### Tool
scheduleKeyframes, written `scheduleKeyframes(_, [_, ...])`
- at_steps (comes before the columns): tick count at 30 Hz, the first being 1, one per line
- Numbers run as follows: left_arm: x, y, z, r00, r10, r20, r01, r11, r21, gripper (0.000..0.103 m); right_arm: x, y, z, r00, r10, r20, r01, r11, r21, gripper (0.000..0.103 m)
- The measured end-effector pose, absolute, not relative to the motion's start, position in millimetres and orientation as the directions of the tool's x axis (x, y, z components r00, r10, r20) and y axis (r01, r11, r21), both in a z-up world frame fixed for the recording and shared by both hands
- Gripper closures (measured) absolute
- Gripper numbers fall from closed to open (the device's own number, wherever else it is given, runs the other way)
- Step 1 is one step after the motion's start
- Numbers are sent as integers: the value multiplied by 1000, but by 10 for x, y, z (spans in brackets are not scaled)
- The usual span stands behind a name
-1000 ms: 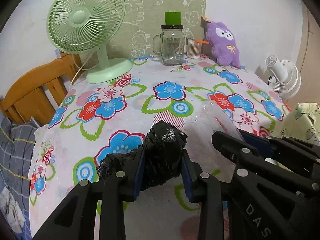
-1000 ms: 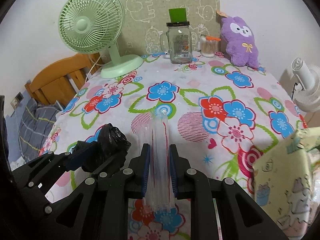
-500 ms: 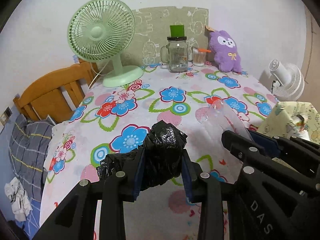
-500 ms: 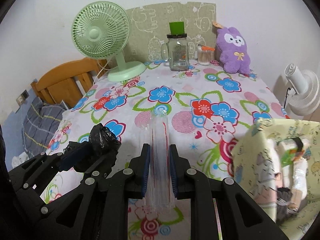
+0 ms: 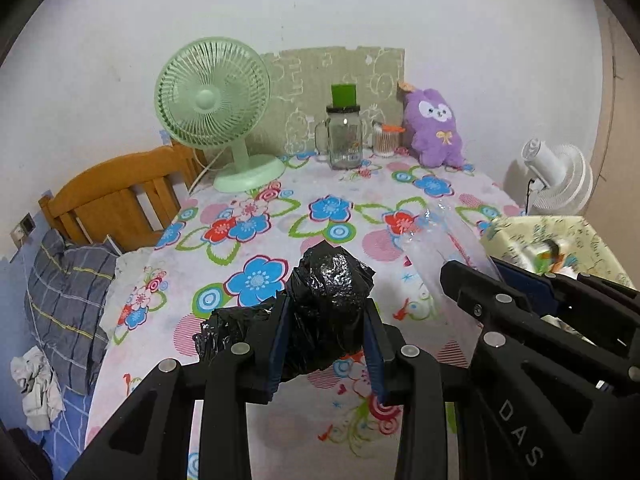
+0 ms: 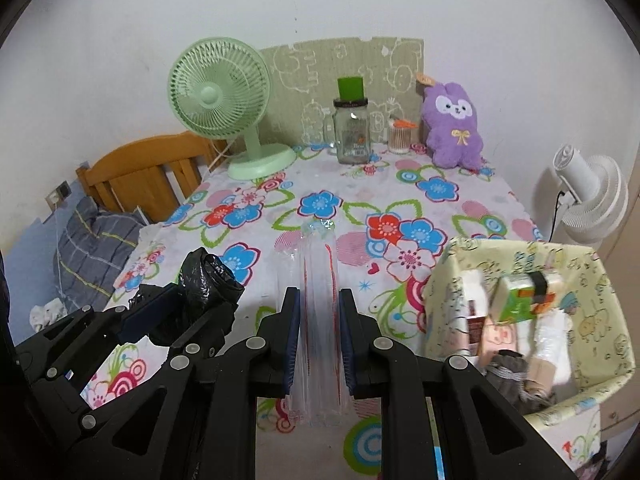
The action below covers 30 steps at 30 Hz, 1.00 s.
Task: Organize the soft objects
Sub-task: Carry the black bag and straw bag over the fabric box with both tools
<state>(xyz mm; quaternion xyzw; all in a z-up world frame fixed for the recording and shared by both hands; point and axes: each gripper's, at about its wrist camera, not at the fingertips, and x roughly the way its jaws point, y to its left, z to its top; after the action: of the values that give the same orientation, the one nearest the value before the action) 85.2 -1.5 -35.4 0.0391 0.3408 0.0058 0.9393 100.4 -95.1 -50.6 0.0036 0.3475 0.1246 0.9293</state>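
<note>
My left gripper (image 5: 325, 322) is shut on a crumpled black plastic bag (image 5: 328, 280) and holds it above the flowered table (image 5: 280, 216); the bag also shows in the right wrist view (image 6: 204, 284). My right gripper (image 6: 319, 316) is shut on a folded clear plastic bag (image 6: 318, 264), which also shows in the left wrist view (image 5: 444, 240). A yellow fabric storage box (image 6: 584, 280) with several packets in it stands at the table's right side, just right of the right gripper. A purple plush toy (image 6: 454, 128) sits at the far edge.
A green desk fan (image 6: 224, 100), a glass jar (image 6: 352, 136) with a green lid and a small cup of swabs (image 6: 400, 138) stand at the back. A white fan (image 6: 588, 196) is beyond the right edge. A wooden bed frame (image 6: 140, 172) and grey pillow (image 6: 88, 248) lie left.
Both grippers have pulled back and risen from the table, each still holding its bag. The yellow storage box has come into view at the right.
</note>
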Motion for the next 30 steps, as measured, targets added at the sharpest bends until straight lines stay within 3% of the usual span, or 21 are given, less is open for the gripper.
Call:
scheduleKeyframes(14, [550, -205, 33, 826, 31, -562, 5, 998, 62, 68, 666, -1182, -75, 784, 248, -568, -245, 966, 85, 82])
scheduleKeyframes(30, [555, -581, 142, 845, -17, -534, 53, 997, 53, 68, 565, -1576, 69, 814, 224, -536, -209, 974, 89, 81])
